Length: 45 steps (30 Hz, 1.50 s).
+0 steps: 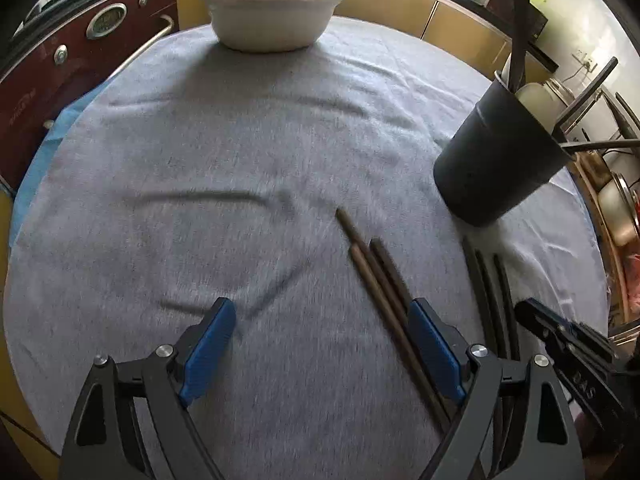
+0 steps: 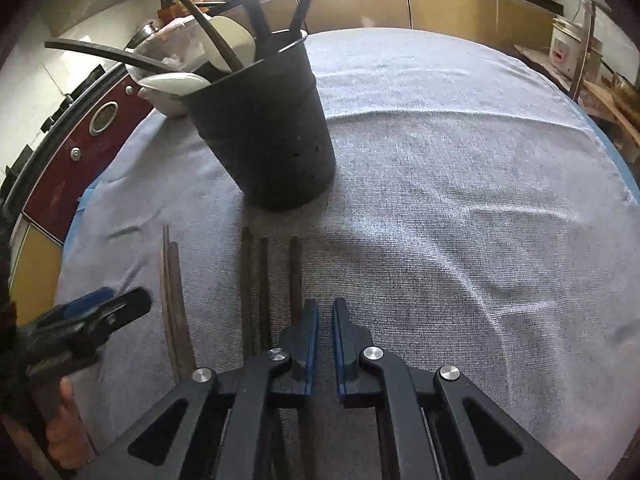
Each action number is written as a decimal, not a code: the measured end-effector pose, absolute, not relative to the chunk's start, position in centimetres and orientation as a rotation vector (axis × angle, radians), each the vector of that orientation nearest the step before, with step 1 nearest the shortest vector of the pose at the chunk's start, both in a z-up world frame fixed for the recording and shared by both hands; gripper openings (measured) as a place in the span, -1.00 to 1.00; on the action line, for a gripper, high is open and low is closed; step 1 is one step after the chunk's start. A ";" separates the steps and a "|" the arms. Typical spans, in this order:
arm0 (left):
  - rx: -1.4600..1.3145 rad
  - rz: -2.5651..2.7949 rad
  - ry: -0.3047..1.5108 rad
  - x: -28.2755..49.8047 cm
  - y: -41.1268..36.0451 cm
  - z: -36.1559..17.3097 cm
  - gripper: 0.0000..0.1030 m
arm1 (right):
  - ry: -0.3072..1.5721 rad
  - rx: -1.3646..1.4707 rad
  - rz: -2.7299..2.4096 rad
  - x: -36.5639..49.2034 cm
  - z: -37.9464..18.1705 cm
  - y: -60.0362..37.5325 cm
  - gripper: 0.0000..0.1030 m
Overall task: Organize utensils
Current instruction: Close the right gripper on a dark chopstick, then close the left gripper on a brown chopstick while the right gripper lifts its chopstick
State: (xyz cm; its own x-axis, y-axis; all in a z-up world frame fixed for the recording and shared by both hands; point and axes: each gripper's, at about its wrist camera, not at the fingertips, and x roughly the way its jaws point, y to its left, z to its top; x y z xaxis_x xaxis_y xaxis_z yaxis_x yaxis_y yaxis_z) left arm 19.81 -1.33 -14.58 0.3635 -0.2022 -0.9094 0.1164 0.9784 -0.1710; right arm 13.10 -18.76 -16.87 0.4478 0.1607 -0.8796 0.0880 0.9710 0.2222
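A black utensil holder (image 1: 496, 160) (image 2: 264, 136) stands on the grey cloth, holding several dark-handled utensils and white spoons (image 2: 236, 40). Three brown wooden chopsticks (image 1: 380, 280) (image 2: 174, 304) lie on the cloth. Three darker chopsticks (image 1: 490, 292) (image 2: 264, 288) lie right of them, in front of the holder. My left gripper (image 1: 320, 320) is open and empty, its right finger beside the brown chopsticks. My right gripper (image 2: 326, 312) is nearly closed and empty, just right of the dark chopsticks; it also shows in the left wrist view (image 1: 560, 336).
A white bowl (image 1: 272, 16) full of white items stands at the far edge of the grey cloth (image 1: 240, 160). A dark red appliance (image 1: 60, 60) is at the left. Yellow cabinets (image 2: 440, 0) run behind the table. Metal pans (image 1: 616, 200) sit at the right.
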 end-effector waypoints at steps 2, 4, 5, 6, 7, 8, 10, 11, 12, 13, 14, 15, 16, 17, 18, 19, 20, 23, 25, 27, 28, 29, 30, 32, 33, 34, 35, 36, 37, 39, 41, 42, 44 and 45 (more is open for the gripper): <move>-0.050 -0.187 1.178 20.1 -1.8 -14.7 0.71 | 1.104 0.273 0.060 12.1 -16.5 -19.8 -0.83; -0.003 -0.170 1.168 20.2 -2.5 -14.9 0.72 | 1.102 0.302 0.074 11.8 -16.3 -20.9 -0.84; 0.029 -0.167 1.158 20.2 -3.0 -15.0 0.73 | 1.101 0.312 0.080 11.8 -16.3 -21.1 -0.84; 0.039 -0.186 1.142 20.3 -3.4 -15.1 0.73 | 1.101 0.323 0.084 11.7 -16.2 -21.3 -0.84; 0.043 -0.192 1.135 20.5 -3.6 -15.2 0.73 | 1.100 0.332 0.087 11.6 -16.2 -21.5 -0.84; 0.053 -0.207 1.130 20.7 -3.7 -15.2 0.73 | 1.099 0.339 0.091 11.6 -16.2 -21.7 -0.84; 0.069 -0.232 1.126 20.8 -3.7 -15.2 0.72 | 1.099 0.347 0.097 11.4 -16.0 -22.4 -0.84; 0.081 -0.250 1.123 20.8 -3.8 -15.2 0.70 | 1.099 0.350 0.099 11.3 -16.0 -22.5 -0.84; 0.094 -0.272 1.124 20.8 -3.6 -15.1 0.67 | 1.100 0.354 0.102 11.3 -16.0 -22.6 -0.84; 0.108 -0.295 1.128 20.8 -3.4 -15.1 0.65 | 1.101 0.362 0.104 11.3 -16.0 -22.8 -0.84; 0.119 -0.312 1.135 20.8 -3.1 -15.1 0.65 | 1.102 0.368 0.106 11.3 -15.9 -23.1 -0.84; 0.131 -0.326 1.141 20.7 -2.6 -15.1 0.65 | 1.103 0.376 0.108 11.3 -15.9 -23.3 -0.84; 0.137 -0.335 1.149 20.7 -2.1 -15.0 0.64 | 1.104 0.385 0.110 11.3 -15.8 -23.7 -0.84; 0.148 -0.340 1.157 20.6 -1.6 -15.0 0.65 | 1.104 0.391 0.112 11.3 -15.8 -23.9 -0.84; 0.157 -0.342 1.168 20.4 -0.8 -14.9 0.63 | 1.105 0.396 0.114 11.4 -15.7 -24.2 -0.84; 0.181 -0.317 1.187 20.4 -0.2 -15.0 0.61 | 1.105 0.400 0.114 11.4 -15.7 -24.3 -0.84; 0.216 -0.300 1.175 20.3 0.2 -14.9 0.60 | 1.105 0.402 0.114 11.4 -15.7 -24.3 -0.84; 0.174 -0.270 1.209 20.5 1.7 -14.6 0.50 | 1.109 0.396 0.108 11.4 -15.5 -24.2 -0.84; 0.133 -0.263 1.212 20.5 2.1 -14.1 0.46 | 1.117 0.388 0.106 11.6 -15.4 -24.0 -0.84; 0.082 -0.270 1.207 20.6 1.8 -13.6 0.46 | 1.134 0.421 0.136 11.8 -15.4 -23.9 -0.80; 0.063 -0.277 1.203 20.7 1.3 -13.3 0.46 | 1.136 0.441 0.159 12.0 -15.6 -23.7 -0.75; 0.055 -0.280 1.199 20.8 1.0 -13.2 0.46 | 1.133 0.444 0.169 12.1 -15.5 -23.7 -0.75; 0.046 -0.285 1.193 20.8 0.4 -13.0 0.46 | 1.128 0.431 0.174 12.2 -15.2 -23.6 -0.75; 0.041 -0.292 1.193 20.9 -0.5 -12.9 0.46 | 1.124 0.399 0.193 12.5 -14.6 -23.2 -0.75; 0.044 -0.290 1.200 20.8 -0.8 -13.2 0.46 | 1.124 0.392 0.199 12.7 -14.4 -23.1 -0.75; 0.049 -0.284 1.209 20.5 -0.8 -13.5 0.46 | 1.126 0.386 0.207 13.0 -14.3 -22.9 -0.75; 0.054 -0.275 1.218 20.2 -0.9 -13.9 0.46 | 1.133 0.374 0.217 13.3 -14.2 -22.5 -0.75; 0.076 -0.259 1.212 20.1 -1.2 -13.9 0.45 | 1.140 0.359 0.220 13.6 -14.3 -22.3 -0.75; 0.091 -0.256 1.211 19.9 -1.3 -14.1 0.44 | 1.149 0.334 0.213 13.9 -14.5 -21.9 -0.75; 0.094 -0.260 1.211 19.8 -1.4 -14.0 0.41 | 1.191 0.262 0.179 14.6 -15.1 -20.8 -0.75; 0.092 -0.268 1.219 19.6 -1.6 -13.9 0.33 | 1.195 0.212 0.157 14.8 -15.2 -20.2 -0.78; 0.094 -0.282 1.223 19.6 -1.7 -13.7 0.18 | 1.206 0.190 0.150 15.0 -15.3 -20.0 -0.79; 0.100 -0.311 1.231 19.9 -2.2 -13.6 -0.10 | 1.220 0.162 0.137 15.3 -15.2 -19.5 -0.82; 0.105 -0.330 1.239 19.8 -2.4 -13.4 -0.26 | 1.227 0.146 0.132 15.4 -15.2 -19.3 -0.84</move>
State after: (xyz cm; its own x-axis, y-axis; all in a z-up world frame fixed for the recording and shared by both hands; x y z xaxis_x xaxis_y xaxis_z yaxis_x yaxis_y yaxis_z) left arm 19.77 -2.37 -13.44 0.2854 -0.1894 -0.9395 0.3029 0.9478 -0.0991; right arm 15.38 -19.28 -15.17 0.3314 0.1792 -0.9263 -0.0222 0.9830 0.1822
